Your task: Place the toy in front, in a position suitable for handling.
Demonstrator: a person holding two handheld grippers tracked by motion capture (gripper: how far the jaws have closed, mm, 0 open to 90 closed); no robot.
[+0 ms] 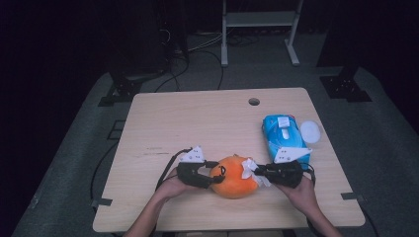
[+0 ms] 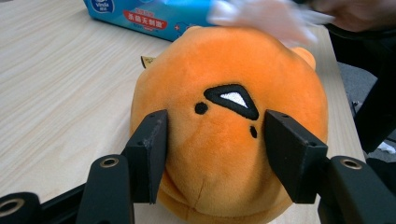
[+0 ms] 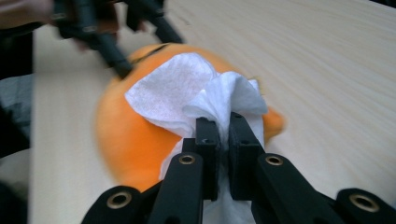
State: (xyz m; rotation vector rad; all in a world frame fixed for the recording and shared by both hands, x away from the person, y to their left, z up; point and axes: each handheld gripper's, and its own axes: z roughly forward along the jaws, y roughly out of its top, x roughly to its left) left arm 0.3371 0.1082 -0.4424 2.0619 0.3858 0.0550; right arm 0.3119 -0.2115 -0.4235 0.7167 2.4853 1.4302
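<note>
My left claw (image 2: 212, 154) grips the orange plush toy (image 2: 229, 140), its two black jaws pressed into the soft fabric on either side of the face. No earlier look is at hand, so I only say how it stands: clamped on the toy. The toy is round and squat, bright orange, with short plush pile. Between my left jaws sits its face: a black stitched triangle with a white middle, a small black dot on one side of it and another below. A seam runs down toward the bottom edge nearest the claw, and a little rounded ear pokes out at the far side.

My right claw (image 3: 223, 135) is pinched tight on a white tissue (image 3: 187, 91), the jaws nearly together with the crumpled sheet bunched between them. The tissue fans out ahead of that claw and lies against the toy's top, on the side away from the face.

From the high view the toy (image 1: 234, 176) rests on the pale wooden tabletop (image 1: 197, 123), right between my two claws, left claw (image 1: 213, 174) at its face and right claw (image 1: 257, 173) at its opposite side.

Beyond my right claw lies a blue tissue pack (image 1: 284, 136). In the left gripper view its side (image 2: 149, 14) carries the brand "Vinda" in a blue oval and a red band with white Chinese characters that I cannot read. Just past the pack, further from my right claw, lies a small round white lid (image 1: 310, 131).
</note>
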